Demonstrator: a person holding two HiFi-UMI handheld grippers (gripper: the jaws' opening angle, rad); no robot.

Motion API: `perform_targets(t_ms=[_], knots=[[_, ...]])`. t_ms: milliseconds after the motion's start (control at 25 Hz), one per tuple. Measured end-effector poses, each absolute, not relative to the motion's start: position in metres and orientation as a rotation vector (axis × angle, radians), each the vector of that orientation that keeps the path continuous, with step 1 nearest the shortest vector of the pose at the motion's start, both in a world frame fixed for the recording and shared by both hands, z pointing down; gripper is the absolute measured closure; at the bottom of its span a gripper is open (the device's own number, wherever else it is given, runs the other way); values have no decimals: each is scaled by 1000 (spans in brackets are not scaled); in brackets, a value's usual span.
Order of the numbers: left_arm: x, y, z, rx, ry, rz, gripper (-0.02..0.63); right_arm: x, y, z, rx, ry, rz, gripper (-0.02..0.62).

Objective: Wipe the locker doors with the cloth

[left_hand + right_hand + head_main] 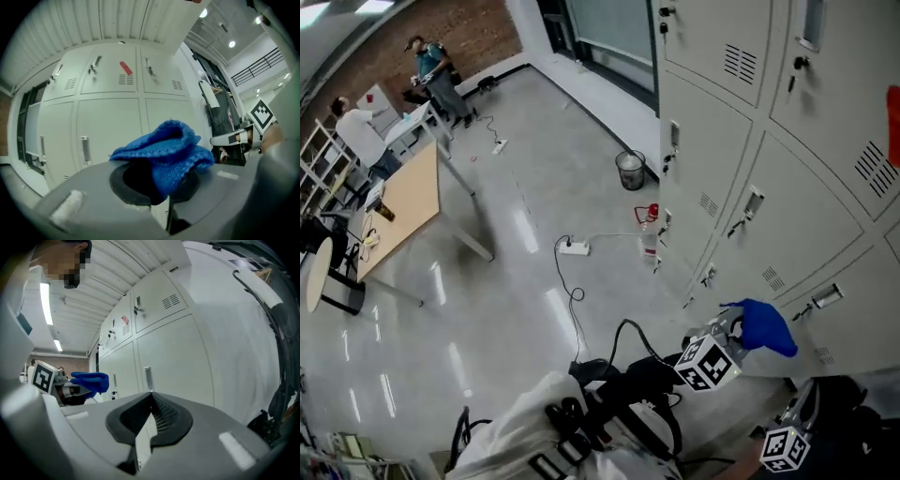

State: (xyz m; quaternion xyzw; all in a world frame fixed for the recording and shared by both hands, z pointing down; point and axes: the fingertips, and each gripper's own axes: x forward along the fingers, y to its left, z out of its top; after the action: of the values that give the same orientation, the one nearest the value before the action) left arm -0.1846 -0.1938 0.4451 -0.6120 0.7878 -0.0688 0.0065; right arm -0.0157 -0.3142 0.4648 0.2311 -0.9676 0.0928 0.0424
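Two grippers are in our hands, held up before a bank of pale grey lockers point(741, 131). Our left gripper point(159, 185) is clamped on the blue cloth point(171, 147), which bunches above the pinched jaws in a folded wad. In the head view the cloth hangs in front of a lower locker door point(853, 323), near its handle point(827, 296). We cannot tell whether it touches the metal.

Our right gripper point(149, 420) is clenched, its jaws pressed together with nothing between them. It sits lower than the left one and to its right, close to the lockers, and looks along the row of doors.

On the shiny floor point(516, 281) we see a white power strip point(575, 248) with its cable and a mesh wastebasket point(630, 170) near the wall. A wooden table point(403, 202) stands well apart from them. A person in white point(361, 131) is at its far end, and a second person point(431, 70) stands beyond by the brick wall point(422, 28).
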Motion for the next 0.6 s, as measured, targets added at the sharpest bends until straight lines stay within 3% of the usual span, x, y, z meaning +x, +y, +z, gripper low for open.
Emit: perform_targets(t_ms=[600], knots=[[-339,103,425,-1818,2558,-189,575,-163,-55,464,638,-2973,290,597]])
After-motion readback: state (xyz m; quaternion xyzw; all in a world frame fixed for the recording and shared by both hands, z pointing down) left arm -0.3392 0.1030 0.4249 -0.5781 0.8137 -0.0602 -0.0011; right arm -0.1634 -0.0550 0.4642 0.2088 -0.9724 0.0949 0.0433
